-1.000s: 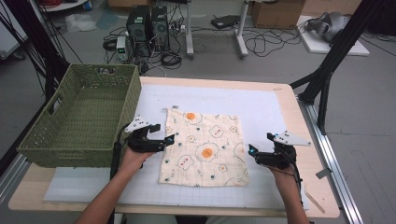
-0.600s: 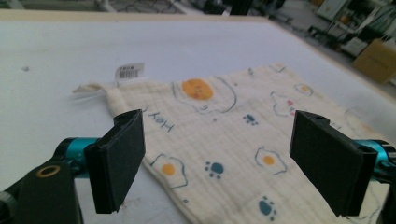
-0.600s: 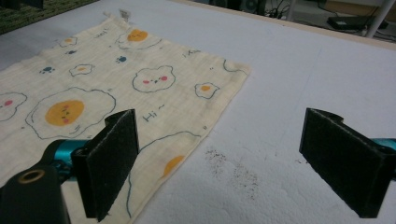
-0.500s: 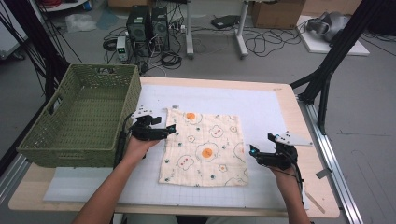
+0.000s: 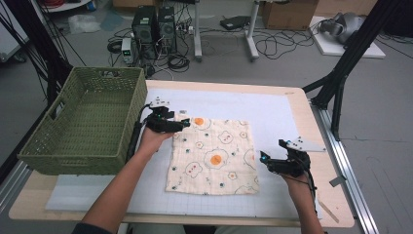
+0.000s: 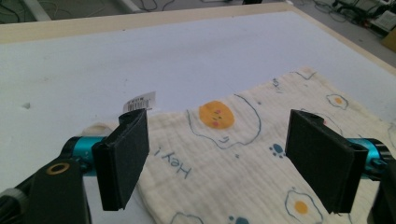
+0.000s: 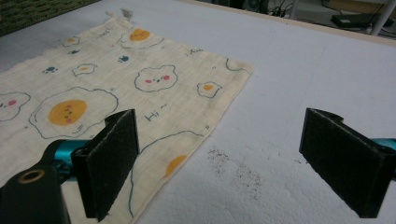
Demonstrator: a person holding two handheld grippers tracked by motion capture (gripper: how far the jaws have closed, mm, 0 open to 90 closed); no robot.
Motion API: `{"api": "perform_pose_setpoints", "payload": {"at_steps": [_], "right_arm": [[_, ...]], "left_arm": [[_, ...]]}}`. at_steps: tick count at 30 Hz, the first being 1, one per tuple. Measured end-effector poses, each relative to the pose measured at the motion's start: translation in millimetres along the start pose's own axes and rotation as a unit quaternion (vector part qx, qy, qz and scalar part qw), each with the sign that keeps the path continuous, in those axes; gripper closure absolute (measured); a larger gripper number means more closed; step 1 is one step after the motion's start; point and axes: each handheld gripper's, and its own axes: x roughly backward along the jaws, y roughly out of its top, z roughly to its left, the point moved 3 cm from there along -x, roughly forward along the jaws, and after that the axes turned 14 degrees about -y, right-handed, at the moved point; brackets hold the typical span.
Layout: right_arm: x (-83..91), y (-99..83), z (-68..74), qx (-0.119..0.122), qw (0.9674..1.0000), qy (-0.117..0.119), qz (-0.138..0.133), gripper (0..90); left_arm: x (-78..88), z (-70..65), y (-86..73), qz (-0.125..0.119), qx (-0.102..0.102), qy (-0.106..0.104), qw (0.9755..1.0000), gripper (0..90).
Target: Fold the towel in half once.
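Tabletop (image 5: 292, 100): light wood, covered over most of its surface by a white gridded mat (image 5: 272, 117). Green woven basket (image 5: 83, 126) sits at the left edge of the tabletop, long side running front to back, partly overhanging that edge. Cloth (image 5: 214, 156): cream square printed with fried eggs, bear faces and paw marks, lying flat and unfolded on the mat near the middle of the tabletop, closer to the front edge than the far one; a small white label (image 6: 140, 101) sticks out at its far-left corner. Left gripper (image 5: 181, 125) is at that far-left corner of the cloth, between cloth and basket; in the left gripper view (image 6: 217, 158) the jaws stand wide apart above the corner, the fabric lying between them, pads not pressing it: released, though the jaws have just been closing slightly. Right gripper (image 5: 263, 158) sits at the right edge of the cloth, near its front-right corner; in the right gripper view (image 7: 219, 161) the jaws are spread wide, one over the cloth edge, the other over bare mat: released, nothing grasped. A patch of dark specks (image 7: 233, 170) marks the mat between the right jaws.
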Motion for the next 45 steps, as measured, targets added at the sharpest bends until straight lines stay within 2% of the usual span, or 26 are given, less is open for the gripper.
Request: {"api": "perform_pose_setpoints", "payload": {"at_steps": [2,6,9,13,16,20,23,25,26,30,37,40,45], "right_arm": [[0.0,-0.2,-0.2,-0.002,1.0,0.0,0.001,11.3],[0.1,-1.1,-1.2,-0.003,1.0,0.004,0.005,11.3],[1.0,-1.8,-1.7,-0.003,1.0,0.004,0.006,11.3],[1.9,-1.8,-3.4,-0.006,1.0,0.003,0.003,11.3],[2.1,-2.2,-4.9,-0.007,1.0,0.002,0.004,11.3],[1.7,-2.6,-5.3,-0.007,1.0,0.002,0.004,11.3],[1.2,-2.8,-4.6,-0.008,0.9999,0.001,0.007,11.3],[0.9,-2.8,-4.3,-0.009,0.9999,0.001,0.007,11.3],[0.7,-2.9,-4.1,-0.009,0.9999,0.002,0.008,11.3],[-0.2,-3.1,-3.8,-0.008,0.9999,0.003,0.008,11.3],[-1.2,-3.8,-2.4,-0.008,0.9999,0.002,0.014,11.3],[-1.2,-4.0,-2.7,-0.003,0.9999,0.002,0.013,11.3],[-0.5,-4.3,-3.8,-0.008,0.9999,0.0,0.015,11.3]], "left_arm": [[-6.5,4.7,4.5,0.013,-0.008,0.014,0.9998,21.9],[-17.1,16.0,5.3,0.032,0.003,0.028,0.9991,21.8],[-21.2,24.3,0.4,0.042,0.005,0.04,0.9983,25.0],[-24.9,38.0,-9.4,0.071,0.013,0.066,0.9952,30.0],[-26.0,44.5,-13.4,0.076,0.017,0.081,0.9937,35.6],[-29.9,48.4,-18.3,0.093,0.007,0.087,0.9918,38.9],[-31.4,48.4,-18.4,0.09,-0.002,0.093,0.9916,40.7],[-32.1,47.4,-19.2,0.098,-0.021,0.098,0.9902,42.8],[-32.1,46.9,-19.3,0.101,-0.024,0.1,0.9896,43.2],[-32.3,45.0,-19.6,0.104,-0.036,0.094,0.9895,48.1],[-33.5,38.4,-20.1,0.112,-0.048,0.073,0.9898,69.4],[-33.6,36.6,-20.8,0.111,-0.044,0.051,0.9916,84.1],[-30.8,37.2,-21.0,0.105,-0.03,0.043,0.9931,86.5]]}}
